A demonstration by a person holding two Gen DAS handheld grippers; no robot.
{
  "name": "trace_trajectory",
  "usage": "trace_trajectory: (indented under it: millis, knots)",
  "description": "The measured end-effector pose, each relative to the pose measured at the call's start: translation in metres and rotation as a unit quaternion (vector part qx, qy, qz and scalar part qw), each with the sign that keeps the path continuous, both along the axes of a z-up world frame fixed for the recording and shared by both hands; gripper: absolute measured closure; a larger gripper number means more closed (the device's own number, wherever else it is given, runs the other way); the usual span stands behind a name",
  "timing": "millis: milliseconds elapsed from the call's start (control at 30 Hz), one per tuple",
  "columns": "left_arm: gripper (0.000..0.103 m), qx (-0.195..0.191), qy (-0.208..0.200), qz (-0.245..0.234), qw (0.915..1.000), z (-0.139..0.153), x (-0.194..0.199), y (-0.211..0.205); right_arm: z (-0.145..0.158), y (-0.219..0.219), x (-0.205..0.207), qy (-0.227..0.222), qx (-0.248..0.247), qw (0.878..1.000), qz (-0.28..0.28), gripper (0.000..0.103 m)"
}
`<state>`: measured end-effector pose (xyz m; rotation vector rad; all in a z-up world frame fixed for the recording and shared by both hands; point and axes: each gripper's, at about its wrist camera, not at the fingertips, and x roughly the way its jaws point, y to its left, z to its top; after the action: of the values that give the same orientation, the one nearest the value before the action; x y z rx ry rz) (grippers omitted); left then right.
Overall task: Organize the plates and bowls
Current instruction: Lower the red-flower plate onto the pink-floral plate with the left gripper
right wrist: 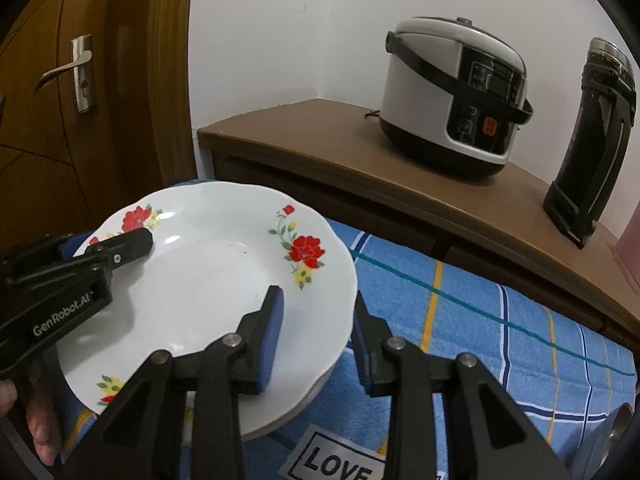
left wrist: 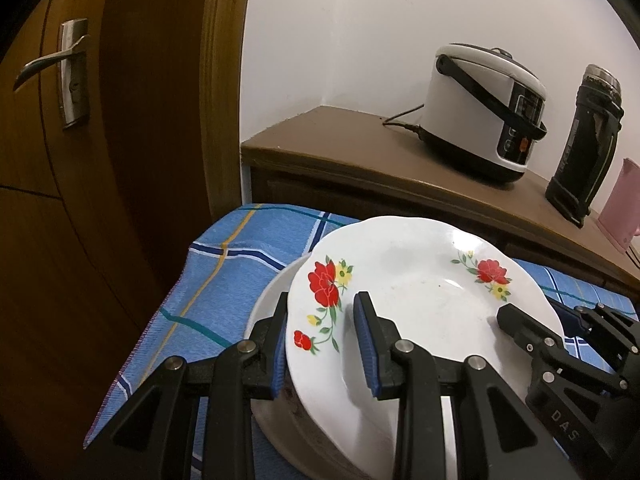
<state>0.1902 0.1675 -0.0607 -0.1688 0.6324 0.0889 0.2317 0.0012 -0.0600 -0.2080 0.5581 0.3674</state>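
The left gripper (left wrist: 322, 344) pinches the rim of the flowered plate (left wrist: 420, 300) on its left side; the right gripper (right wrist: 316, 336) pinches the opposite rim above the blue cloth (right wrist: 480, 320).

Under the flowered plate (left wrist: 420, 300), only a pale rim (right wrist: 296, 412) of lower dishes visible; count and kind impossible to tell. Pink container (left wrist: 620, 204) cut off at right edge of left wrist view. Grey rounded object (right wrist: 612, 436) at lower right of right wrist view, mostly out of frame. Cloth print (right wrist: 340, 460) clipped at bottom edge. Fingertips of a hand (right wrist: 36, 424) at lower left, rest hidden.
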Motion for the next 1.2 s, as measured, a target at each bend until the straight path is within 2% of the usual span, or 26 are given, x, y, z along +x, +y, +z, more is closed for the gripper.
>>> trace_trajectory:
  millis: [100,533,1200]
  knots:
    - [0.070,-0.002,0.004,-0.002,1.0000,-0.0007,0.0011,-0.0002,0.0006,0.0008,-0.0016,-0.005,-0.006,1.000,-0.001,0.070]
    - [0.070,-0.008,0.024,-0.013,0.9996,-0.0030,0.0041,-0.0009,-0.0042,-0.0016,0.0049,0.020,0.002,1.000,0.004,0.070]
    - [0.070,-0.007,0.028,-0.015,0.9995,-0.0014,0.0026,-0.0009,-0.0072,-0.0006,0.0082,0.030,0.003,1.000,0.005,0.069]
